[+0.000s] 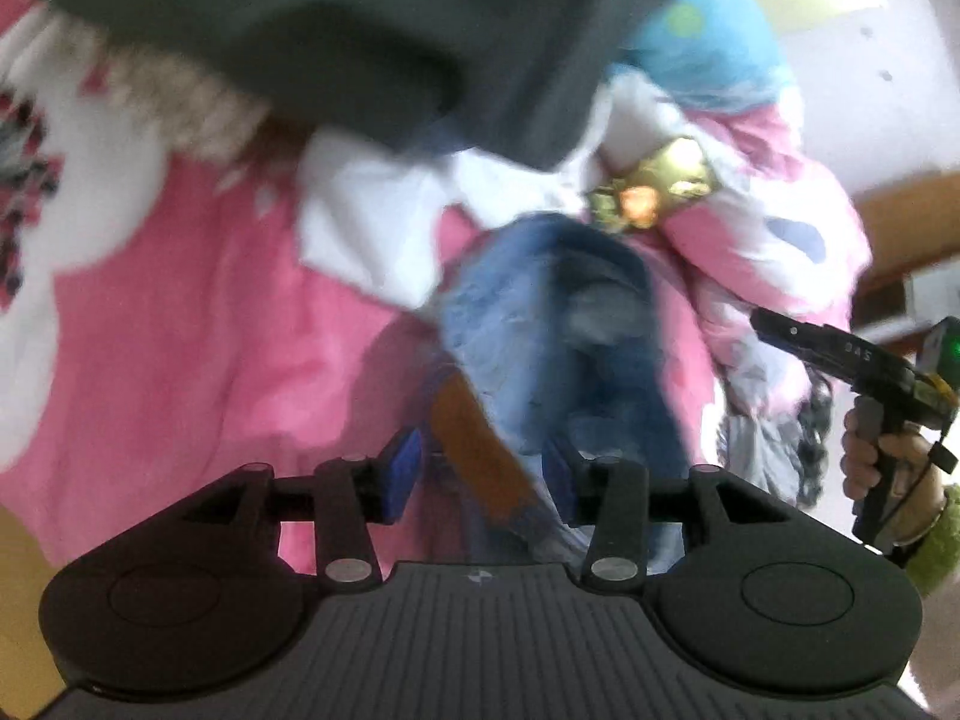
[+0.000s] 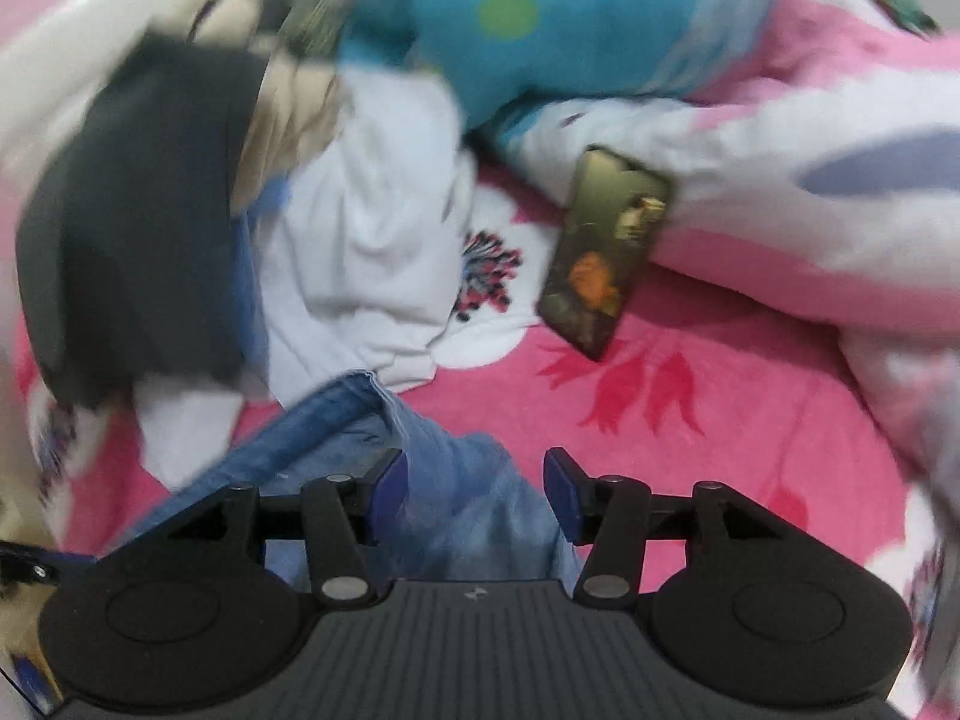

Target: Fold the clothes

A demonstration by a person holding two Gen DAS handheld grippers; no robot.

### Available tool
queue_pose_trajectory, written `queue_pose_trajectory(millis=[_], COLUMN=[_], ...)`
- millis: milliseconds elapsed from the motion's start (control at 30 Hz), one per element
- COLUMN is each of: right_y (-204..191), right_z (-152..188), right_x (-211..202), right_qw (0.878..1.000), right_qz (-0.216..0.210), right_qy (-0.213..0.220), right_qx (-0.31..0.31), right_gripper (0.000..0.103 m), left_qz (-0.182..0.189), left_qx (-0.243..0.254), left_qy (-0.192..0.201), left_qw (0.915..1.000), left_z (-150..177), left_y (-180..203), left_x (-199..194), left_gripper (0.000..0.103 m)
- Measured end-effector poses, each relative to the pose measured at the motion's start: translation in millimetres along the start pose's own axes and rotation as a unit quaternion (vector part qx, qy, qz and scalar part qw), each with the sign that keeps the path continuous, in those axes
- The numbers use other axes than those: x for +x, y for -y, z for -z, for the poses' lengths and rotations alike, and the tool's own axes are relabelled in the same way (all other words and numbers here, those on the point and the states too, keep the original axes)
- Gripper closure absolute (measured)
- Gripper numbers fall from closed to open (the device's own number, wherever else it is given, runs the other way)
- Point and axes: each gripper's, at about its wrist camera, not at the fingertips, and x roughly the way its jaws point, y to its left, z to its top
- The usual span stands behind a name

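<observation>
- Denim sits between the blue pads of both tools: the left gripper [image 1: 480,480] has its fingers spread, with the faded blue jeans [image 1: 558,324] and their brown waistband patch [image 1: 474,450] lying in the gap, not pinched.
- The right gripper [image 2: 474,492] is likewise spread wide, a fold of the same jeans [image 2: 384,450] running up between its pads; I cannot tell whether either pad touches the cloth.
- Judging by this, the step in hand is taking hold of the jeans, and folding has not yet begun; next, each gripper would need to close on an edge, then lift and spread the jeans flat on the pink flowered bedspread [image 2: 690,420].
- Seen from the left wrist, the right gripper is held by the person's right hand [image 1: 888,468] off to the side, near the rumpled pink-and-white quilt [image 1: 780,228].
- A white garment [image 2: 372,228] and a dark grey garment [image 2: 138,252] lie heaped just beside the jeans, partly over them, and may drag along when the jeans come up.
- A dark-cased smartphone [image 2: 606,252] rests on the bedspread against the quilt, and a turquoise cushion with a green dot [image 2: 510,18] lies beyond; both crowd the space needed for laying the jeans out.
</observation>
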Motion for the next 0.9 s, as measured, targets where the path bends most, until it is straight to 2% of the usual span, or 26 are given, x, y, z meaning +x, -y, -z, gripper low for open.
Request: queue_pose_trajectory(millis=[67, 100, 133, 200, 333, 400, 500, 600, 667, 733, 767, 833, 900], right_y=[9, 13, 16, 16, -5, -18, -36, -48, -44, -39, -40, -49, -67], right_z=[11, 19, 26, 42, 69, 75, 83, 86, 84, 84, 85, 85, 84], right_x=[-17, -20, -20, -8, 31, 57, 93, 115, 116, 101, 89, 65, 55], right_qw=[0.999, 0.997, 0.994, 0.989, 0.983, 0.981, 0.975, 0.975, 0.972, 0.971, 0.975, 0.982, 0.985], right_qz=[-0.018, -0.037, -0.057, -0.08, -0.116, -0.122, -0.139, -0.138, -0.141, -0.146, -0.146, -0.149, -0.158], right_qy=[0.015, 0.014, 0.004, -0.03, -0.09, -0.109, -0.136, -0.131, -0.125, -0.106, -0.093, -0.07, -0.07], right_qx=[0.043, 0.068, 0.091, 0.12, 0.114, 0.104, 0.105, 0.117, 0.144, 0.156, 0.142, 0.09, 0.026], right_gripper=[0.05, 0.05, 0.05, 0.053, 0.057, 0.063, 0.068, 0.068, 0.068, 0.069, 0.069, 0.069, 0.066], left_qz=[0.018, 0.021, 0.02, 0.016, -0.019, -0.036, -0.063, -0.108, -0.123, -0.11, -0.104, -0.092, -0.079], left_qx=[0.04, 0.066, 0.093, 0.144, 0.201, 0.205, 0.163, 0.087, 0.032, -0.007, -0.026, -0.064, -0.103], left_qy=[-0.015, -0.026, -0.035, -0.054, -0.081, -0.073, -0.051, -0.025, -0.009, -0.005, -0.003, 0.001, 0.005], left_qw=[0.9989, 0.9973, 0.9949, 0.988, 0.9762, 0.9753, 0.9834, 0.99, 0.9919, 0.9939, 0.9942, 0.9937, 0.9915], left_z=[-1, 0, 2, 7, 15, 16, 12, 7, 5, 8, 10, 13, 17], left_y=[16, 26, 35, 50, 61, 57, 37, 5, -18, -30, -36, -48, -60], left_x=[3, 7, 12, 24, 58, 55, 42, 22, 11, 6, 3, -2, -7], left_gripper=[0.057, 0.05, 0.043, 0.039, 0.038, 0.038, 0.038, 0.038, 0.038, 0.038, 0.038, 0.038, 0.038])
